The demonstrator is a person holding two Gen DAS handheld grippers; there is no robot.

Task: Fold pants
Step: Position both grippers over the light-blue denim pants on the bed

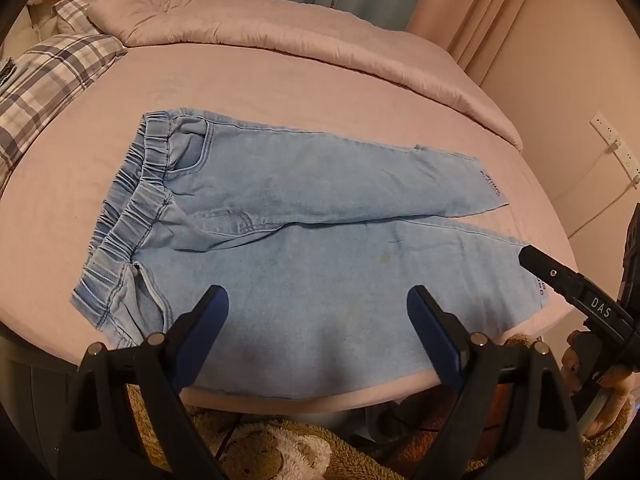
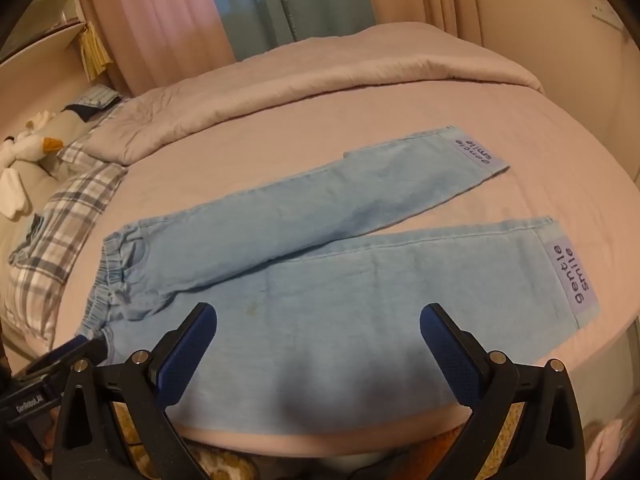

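Denim pants (image 1: pixel 304 216) flat on bed (image 1: pixel 280 92)

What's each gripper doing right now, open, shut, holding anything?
Left gripper: open, nothing between its fingers, over the pants.
Right gripper: open, nothing held, over the near leg.
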